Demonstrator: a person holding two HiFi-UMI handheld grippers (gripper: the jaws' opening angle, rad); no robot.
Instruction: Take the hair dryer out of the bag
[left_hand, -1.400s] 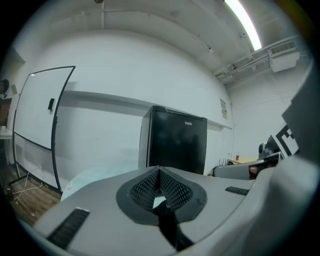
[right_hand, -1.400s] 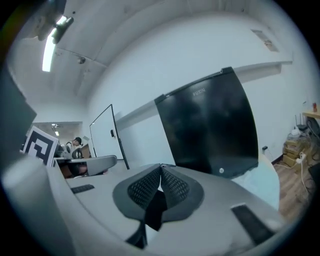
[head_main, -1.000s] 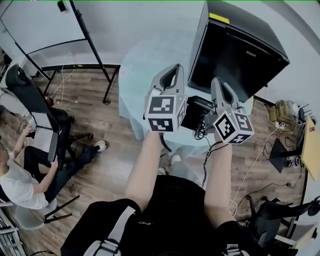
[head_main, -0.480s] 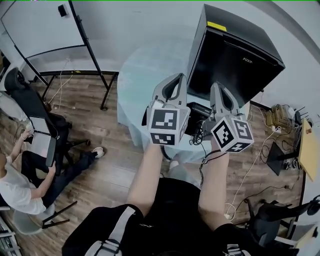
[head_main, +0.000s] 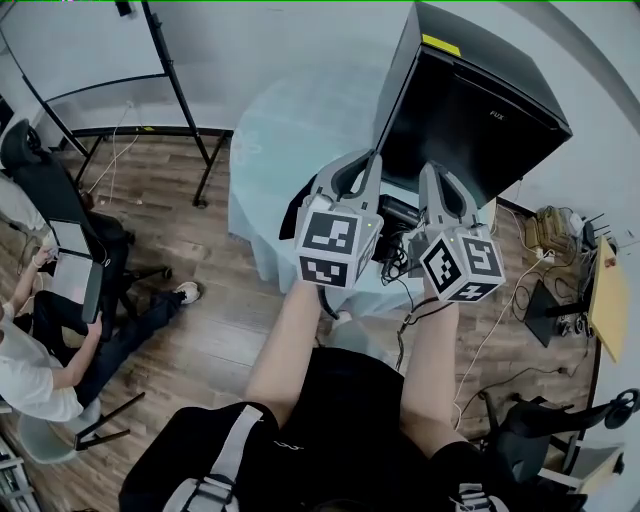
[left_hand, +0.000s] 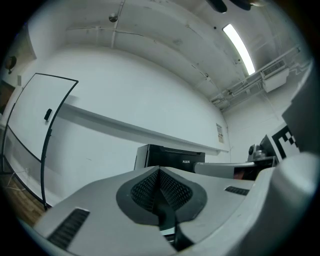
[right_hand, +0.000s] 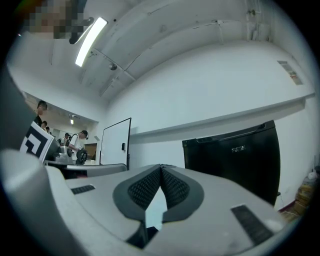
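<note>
Both grippers are held side by side over the near edge of a round table (head_main: 290, 130) with a pale blue cloth. My left gripper (head_main: 362, 160) is shut, and its ribbed pads (left_hand: 159, 172) meet with nothing between them. My right gripper (head_main: 432, 175) is also shut and empty, its pads touching at the tip (right_hand: 161, 169). Between and under the two grippers lies a black object (head_main: 398, 212) with a dark cord (head_main: 392, 262) trailing off the table. Whether it is the bag or the hair dryer I cannot tell. Neither gripper touches it.
A tall black cabinet (head_main: 470, 100) stands right behind the table, straight ahead of both grippers. A whiteboard stand (head_main: 180, 90) is at the back left. A seated person (head_main: 40, 350) with a laptop is at the far left. Cables and boxes (head_main: 560, 235) lie on the floor at the right.
Both grippers have edged a little forward toward the black cabinet, the left one slightly more. Both stay shut and empty.
</note>
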